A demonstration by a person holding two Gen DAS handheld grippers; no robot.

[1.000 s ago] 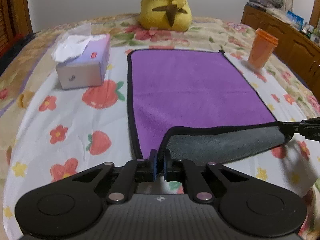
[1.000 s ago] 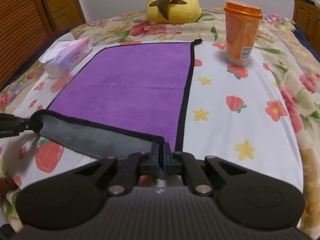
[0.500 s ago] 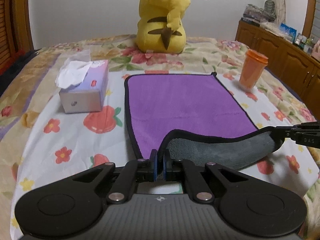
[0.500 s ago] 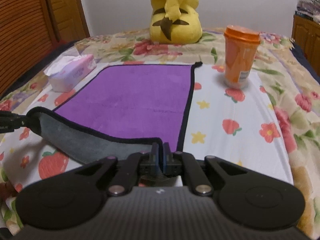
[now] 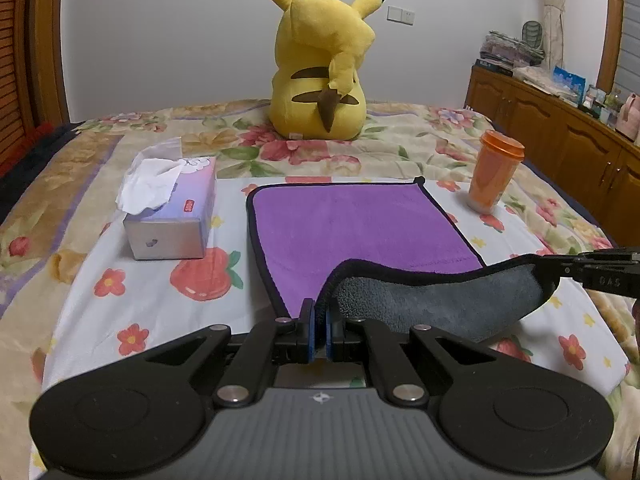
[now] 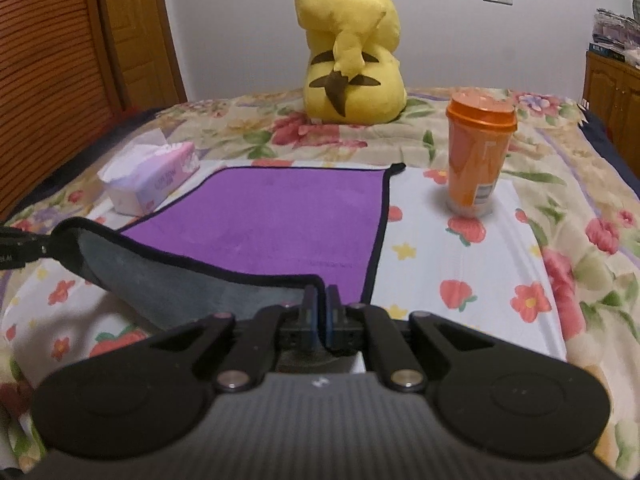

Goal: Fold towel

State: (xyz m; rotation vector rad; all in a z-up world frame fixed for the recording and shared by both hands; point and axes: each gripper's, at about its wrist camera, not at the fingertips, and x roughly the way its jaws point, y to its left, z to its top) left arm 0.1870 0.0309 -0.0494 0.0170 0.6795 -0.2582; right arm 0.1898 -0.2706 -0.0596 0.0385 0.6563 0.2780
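Note:
A purple towel [image 5: 352,224] with a black hem and grey underside lies on the flowered bed sheet; it also shows in the right wrist view [image 6: 280,220]. My left gripper [image 5: 319,316] is shut on its near left corner. My right gripper [image 6: 321,308] is shut on its near right corner. The near edge is lifted off the bed, and its grey underside [image 5: 440,300] hangs between the two grippers. The far part of the towel lies flat. The right gripper shows at the right edge of the left wrist view [image 5: 560,268].
A tissue box [image 5: 172,220] stands left of the towel. An orange lidded cup [image 5: 494,176] stands to its right. A yellow plush toy [image 5: 320,68] sits beyond the far edge. Wooden cabinets [image 5: 560,128] line the right wall.
Both grippers have risen with the towel's near corners. The near edge has lifted higher off the bed and the views have tilted up toward the wall.

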